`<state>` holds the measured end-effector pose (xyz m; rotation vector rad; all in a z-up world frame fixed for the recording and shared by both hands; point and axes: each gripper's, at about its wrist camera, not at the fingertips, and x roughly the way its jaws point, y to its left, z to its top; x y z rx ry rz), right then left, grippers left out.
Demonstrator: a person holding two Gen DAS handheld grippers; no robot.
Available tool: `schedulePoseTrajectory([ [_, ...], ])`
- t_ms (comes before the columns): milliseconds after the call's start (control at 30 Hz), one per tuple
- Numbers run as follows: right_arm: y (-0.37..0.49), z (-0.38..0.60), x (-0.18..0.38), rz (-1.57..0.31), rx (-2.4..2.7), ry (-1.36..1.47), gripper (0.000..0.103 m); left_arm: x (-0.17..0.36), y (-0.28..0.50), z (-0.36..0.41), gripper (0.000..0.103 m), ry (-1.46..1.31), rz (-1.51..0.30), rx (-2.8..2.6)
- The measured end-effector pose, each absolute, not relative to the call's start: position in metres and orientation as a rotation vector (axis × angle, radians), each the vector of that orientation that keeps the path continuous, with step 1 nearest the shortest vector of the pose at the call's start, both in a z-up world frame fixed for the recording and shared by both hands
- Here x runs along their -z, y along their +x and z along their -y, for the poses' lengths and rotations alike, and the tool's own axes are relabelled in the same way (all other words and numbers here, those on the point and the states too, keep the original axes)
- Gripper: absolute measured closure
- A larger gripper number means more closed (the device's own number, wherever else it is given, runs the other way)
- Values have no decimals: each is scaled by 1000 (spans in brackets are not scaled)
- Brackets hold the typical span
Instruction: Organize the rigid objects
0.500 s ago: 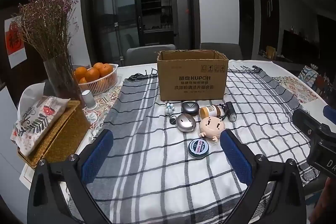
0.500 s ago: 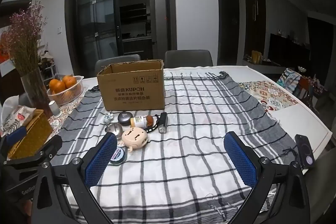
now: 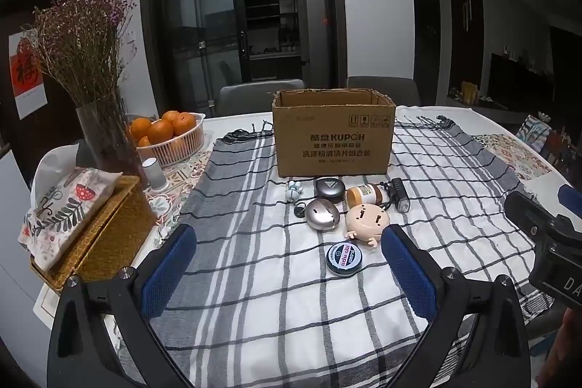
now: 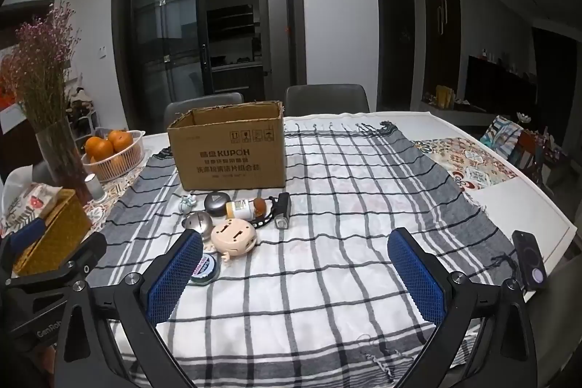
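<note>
An open cardboard box (image 3: pixel 333 137) (image 4: pixel 229 151) stands on the checked cloth. In front of it lie small items: a round black tin (image 3: pixel 343 258) (image 4: pixel 205 270), a peach doll head (image 3: pixel 366 220) (image 4: pixel 233 237), a silver oval case (image 3: pixel 322 214) (image 4: pixel 199 222), a dark oval case (image 3: pixel 329 188), a small pill bottle (image 3: pixel 363 194) (image 4: pixel 243 209), a black torch with a strap (image 3: pixel 399 199) (image 4: pixel 283 215) and a tiny pale figurine (image 3: pixel 294 191). My left gripper (image 3: pixel 289 262) hovers open just short of the tin. My right gripper (image 4: pixel 296 266) is open over bare cloth, right of the items.
At the left are a wicker tissue box (image 3: pixel 94 235), a glass vase of dried flowers (image 3: pixel 105 137), a basket of oranges (image 3: pixel 171 137) and a small white cylinder (image 3: pixel 152 173). A phone (image 4: pixel 529 259) lies at the table's right edge. Chairs stand behind the table.
</note>
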<state>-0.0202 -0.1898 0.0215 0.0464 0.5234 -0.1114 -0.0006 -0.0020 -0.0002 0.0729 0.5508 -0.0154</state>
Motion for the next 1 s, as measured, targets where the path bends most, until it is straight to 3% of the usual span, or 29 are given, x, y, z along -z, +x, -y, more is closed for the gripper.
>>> schedulePoseTrajectory([
  [1000,-19,192,-18,-522,107,51,0,-4,-3,2,0,76,-535,15],
])
